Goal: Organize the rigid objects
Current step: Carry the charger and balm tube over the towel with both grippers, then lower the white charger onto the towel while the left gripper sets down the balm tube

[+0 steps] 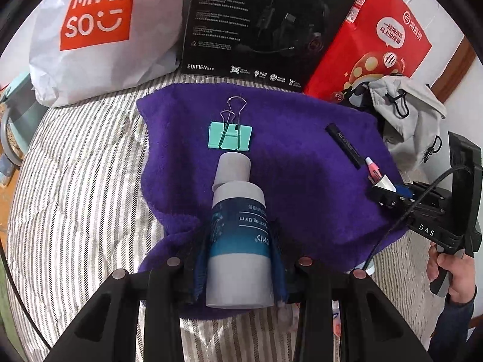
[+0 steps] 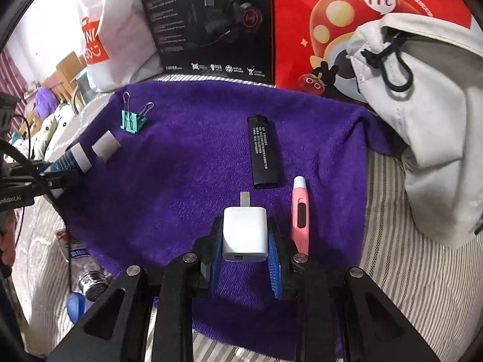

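My left gripper's pads cover the lower sides of the balm bottle, whose label reads only in part. In my left view the white charger is nearly swallowed by my right gripper. The Miniso bag, headphone box and red bag run off the top edge. The lighter's print is too small to read.

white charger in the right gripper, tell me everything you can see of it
The charger is a small white plug block, glossy like plastic, with rounded corners. A flat metal prong sticks out of its far end, and a small port shows on the near face. It sits between the blue-padded jaws of the right gripper, gripped on both sides, over the purple towel. The pink pen lies just to its right, apart from it.
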A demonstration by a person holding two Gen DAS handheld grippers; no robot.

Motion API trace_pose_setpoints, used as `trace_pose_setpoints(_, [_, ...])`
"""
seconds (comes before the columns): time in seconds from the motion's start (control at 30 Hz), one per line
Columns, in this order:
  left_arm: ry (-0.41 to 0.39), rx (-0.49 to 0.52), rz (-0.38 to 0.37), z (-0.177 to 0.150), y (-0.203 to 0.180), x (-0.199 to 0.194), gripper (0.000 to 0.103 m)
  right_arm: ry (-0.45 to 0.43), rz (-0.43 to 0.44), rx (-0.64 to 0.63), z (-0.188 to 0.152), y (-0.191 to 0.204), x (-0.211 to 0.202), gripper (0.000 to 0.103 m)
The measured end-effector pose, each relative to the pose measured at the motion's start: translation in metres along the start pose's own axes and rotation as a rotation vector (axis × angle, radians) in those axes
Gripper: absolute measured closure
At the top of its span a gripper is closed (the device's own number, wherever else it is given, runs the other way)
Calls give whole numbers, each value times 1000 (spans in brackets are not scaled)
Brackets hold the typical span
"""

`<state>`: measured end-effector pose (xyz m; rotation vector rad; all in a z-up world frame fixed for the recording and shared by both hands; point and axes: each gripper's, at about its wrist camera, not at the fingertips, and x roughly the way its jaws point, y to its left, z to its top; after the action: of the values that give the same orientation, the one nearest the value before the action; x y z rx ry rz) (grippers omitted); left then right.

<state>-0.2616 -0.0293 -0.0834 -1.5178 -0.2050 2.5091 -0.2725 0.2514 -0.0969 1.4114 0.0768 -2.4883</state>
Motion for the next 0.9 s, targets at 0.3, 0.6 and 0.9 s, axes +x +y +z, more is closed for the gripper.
trace_pose_setpoints(0.3, [24,22,49,10,-4,18,69,-5,-35,-43,4,6,5,77])
trace_pose_setpoints(0.6, [-11,50,73,7,-12,17,69,-5,-43,-96,1,10,9,77])
trace_pose_setpoints(0.9, [-5,101,109,7,-17,24,69,10,-29,-109,3,10,9,76])
